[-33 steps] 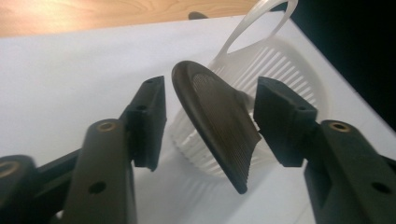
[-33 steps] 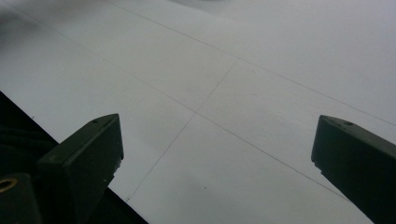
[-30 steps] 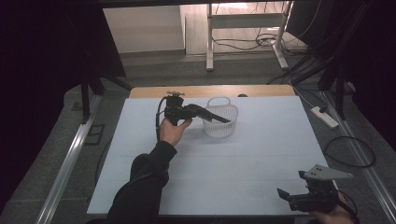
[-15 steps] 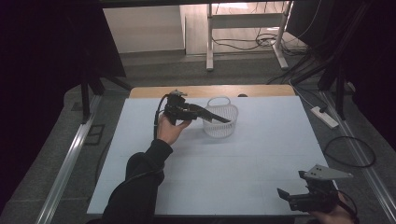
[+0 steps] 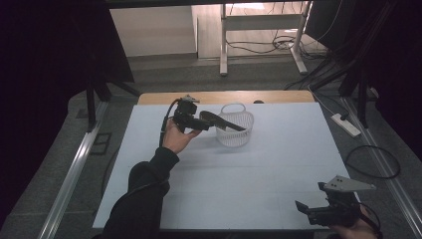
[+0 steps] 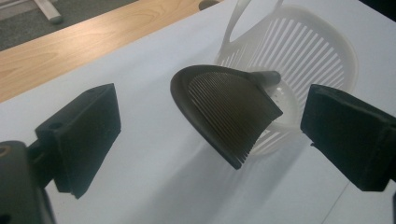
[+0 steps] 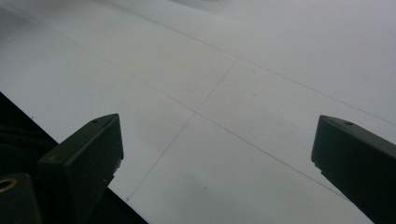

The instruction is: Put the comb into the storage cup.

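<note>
Since a second ago the left gripper (image 6: 210, 144) has just been letting go: its jaws have been spreading and now stand wide apart, pads clear of the dark slotted scoop (image 6: 224, 112), which sits in the gap between them untouched on either side. Otherwise not much has shifted, the left hand barely budged and the right one is parked exactly where it was. Working from my end of the table outward: down at about 5 o'clock, right on the near edge, the right gripper (image 5: 304, 209) rests in the person's hand, jaws released and wide open with nothing but the bare white table (image 7: 224, 93) between them. Up past the middle, around 11 o'clock, the left hand (image 5: 175, 138) reaches out on a dark sleeve (image 5: 144, 189) and holds its gripper pointing off toward 3 o'clock. Just beyond those jaws the scoop lies tilted, its broad ribbed blade sticking out over the rim on the gripper's side and its handle end going down into the white slatted basket (image 5: 235, 125). That basket stands upright near 12 o'clock, close to the wooden strip (image 5: 219, 97) along the far edge.
</note>
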Tool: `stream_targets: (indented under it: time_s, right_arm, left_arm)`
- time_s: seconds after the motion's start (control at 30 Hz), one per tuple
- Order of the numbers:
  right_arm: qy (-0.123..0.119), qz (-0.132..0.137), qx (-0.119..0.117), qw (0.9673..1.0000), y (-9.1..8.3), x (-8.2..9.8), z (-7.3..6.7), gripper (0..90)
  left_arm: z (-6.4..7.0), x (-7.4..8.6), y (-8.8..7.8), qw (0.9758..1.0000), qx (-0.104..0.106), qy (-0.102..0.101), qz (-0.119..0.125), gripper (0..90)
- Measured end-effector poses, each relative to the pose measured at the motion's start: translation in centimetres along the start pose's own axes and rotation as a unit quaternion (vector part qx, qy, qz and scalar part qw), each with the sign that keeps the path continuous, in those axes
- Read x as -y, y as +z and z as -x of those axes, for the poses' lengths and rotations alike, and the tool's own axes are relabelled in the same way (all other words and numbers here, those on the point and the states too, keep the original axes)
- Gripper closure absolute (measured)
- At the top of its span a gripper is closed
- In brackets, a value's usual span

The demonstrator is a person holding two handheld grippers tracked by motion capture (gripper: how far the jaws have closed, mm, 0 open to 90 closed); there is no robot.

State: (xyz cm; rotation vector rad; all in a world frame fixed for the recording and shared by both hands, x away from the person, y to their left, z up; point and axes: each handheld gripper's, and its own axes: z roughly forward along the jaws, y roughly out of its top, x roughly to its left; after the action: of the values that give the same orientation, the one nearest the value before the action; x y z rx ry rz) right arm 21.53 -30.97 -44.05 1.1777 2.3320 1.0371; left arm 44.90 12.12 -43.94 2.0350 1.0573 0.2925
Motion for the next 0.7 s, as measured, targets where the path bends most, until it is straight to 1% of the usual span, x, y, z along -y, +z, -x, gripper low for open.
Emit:
stream_targets:
  time_s: [0.1,0.2,0.3,0.5,0.7]
  right_arm:
    - [0.0,0.001,0.0,1.0,0.0,0.0,0.0,2.8]
    - [0.001,0.002,0.001,1.0,0.0,0.0,0.0,2.7]
    - [0.001,0.002,0.001,1.0,0.0,0.0,0.0,2.4]
    - [0.001,0.002,0.003,1.0,0.0,0.0,0.0,2.0]
    - [0.0,0.001,0.004,1.0,0.0,0.0,0.0,1.9]
  left_arm:
    - [-0.2,0.0,-0.3,0.9999,0.013,0.001,-0.001,2.2]
    - [-0.2,0.1,-0.6,0.9998,0.015,0.009,-0.003,1.1]
    - [-0.3,0.1,-1.1,0.9998,0.014,0.016,-0.004,0.3]
    - [-0.5,0.2,-1.7,0.9997,0.013,0.02,0.0,0.0]
    - [-0.6,0.6,-2.3,0.9995,-0.002,0.033,0.003,0.0]
